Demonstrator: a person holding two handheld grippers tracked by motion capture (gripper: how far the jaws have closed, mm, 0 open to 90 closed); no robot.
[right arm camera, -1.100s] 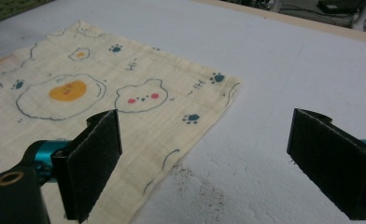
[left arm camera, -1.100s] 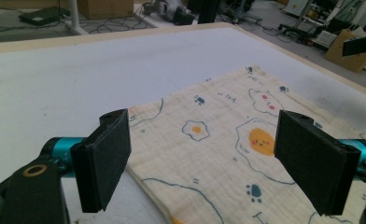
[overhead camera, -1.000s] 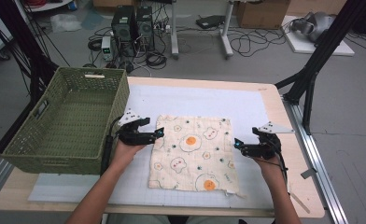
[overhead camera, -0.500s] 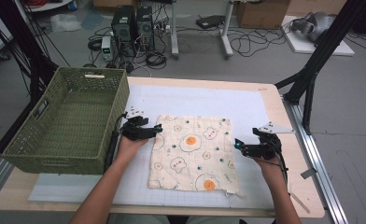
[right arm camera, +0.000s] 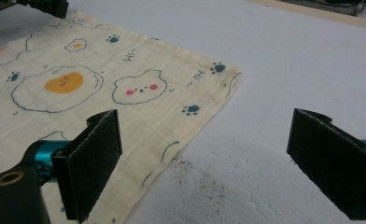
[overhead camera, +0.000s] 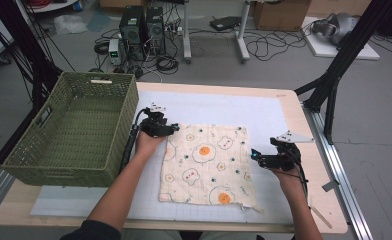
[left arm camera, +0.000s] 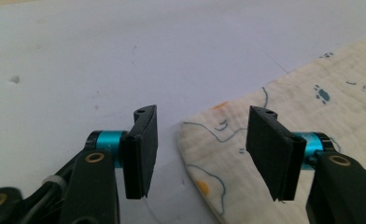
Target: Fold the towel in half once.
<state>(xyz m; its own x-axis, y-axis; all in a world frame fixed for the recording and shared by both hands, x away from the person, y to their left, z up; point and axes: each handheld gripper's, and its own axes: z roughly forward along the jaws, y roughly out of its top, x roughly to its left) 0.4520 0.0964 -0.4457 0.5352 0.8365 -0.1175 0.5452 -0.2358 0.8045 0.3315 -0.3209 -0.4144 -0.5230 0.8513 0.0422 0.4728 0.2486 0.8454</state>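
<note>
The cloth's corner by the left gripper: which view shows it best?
The left gripper view: the cloth corner lies large between the left gripper jaws, which have just been closing and are not yet pressing it. The high view shows it small; the right gripper view, far off at top left.

No words, brand names, labels or numbers can be read anywhere in these views. The cream-coloured square cotton cloth (overhead camera: 207, 164) lying on the counter carries only printed pictures: fried eggs with orange yolks, small bear faces with pink cheeks, teal paw prints and a few short dark dash marks that form no letters. A small pale tag sits on the far rim of the green woven plastic basket (overhead camera: 69, 131), but it is too small to show any writing.
</note>
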